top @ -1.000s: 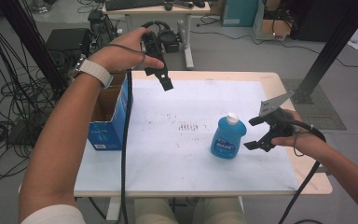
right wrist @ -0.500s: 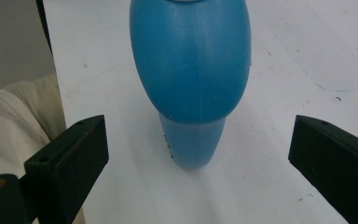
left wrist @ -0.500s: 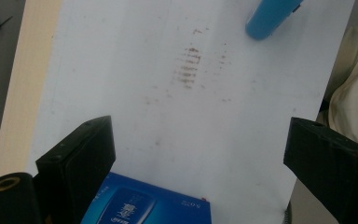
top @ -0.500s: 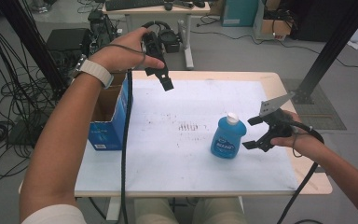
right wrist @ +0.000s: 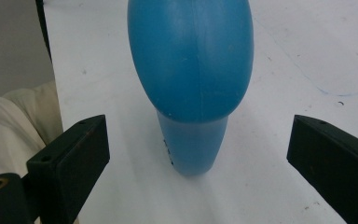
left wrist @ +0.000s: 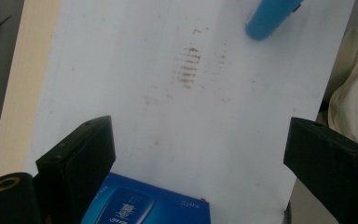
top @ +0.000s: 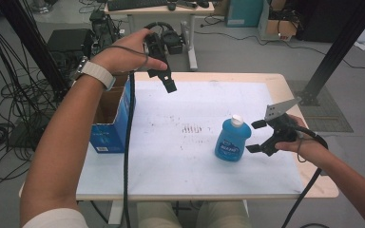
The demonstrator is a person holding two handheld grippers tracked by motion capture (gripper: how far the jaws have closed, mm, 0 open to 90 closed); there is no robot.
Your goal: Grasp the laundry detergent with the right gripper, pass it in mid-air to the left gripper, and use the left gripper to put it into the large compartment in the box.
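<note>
Cables, black frame legs and a far desk w/ a keyboard ring the floor around our white-topped table with a pale wood edge (top: 285, 90). Faint brown smudges (top: 192, 128) mark the middle of the top.

We hold the left gripper (top: 164, 76) up over the far-left part of the table, well above the surface, pointing down. In the left gripper view its black jaws are spread wide, nothing between them; we see the smudges (left wrist: 189, 65) below and the bottle's blue body (left wrist: 270, 16) at the top edge. Our left wrist carries a pale band watch (top: 97, 75).

An open blue cardboard box (top: 116, 116) sits at the table's left edge, brown inside; what it holds we can't tell. Its blue printed side (left wrist: 144, 205) shows between the left jaws at the bottom of the left gripper view.

A blue plastic bottle with a white cap and a printed label (top: 232, 140) stands upright right of centre, near the smudges.

The right gripper (top: 255, 137) is low, just beside the bottle on its right side, grey plate on top. Jaws are wide apart, approx. level w/ the bottle body, gripping nothing. In the right gripper view the bottle (right wrist: 191, 79) sits centred between the two jaws, clear gaps on both sides, no contact.

Our lap in light trousers (top: 190, 213) shows under the near edge.
</note>
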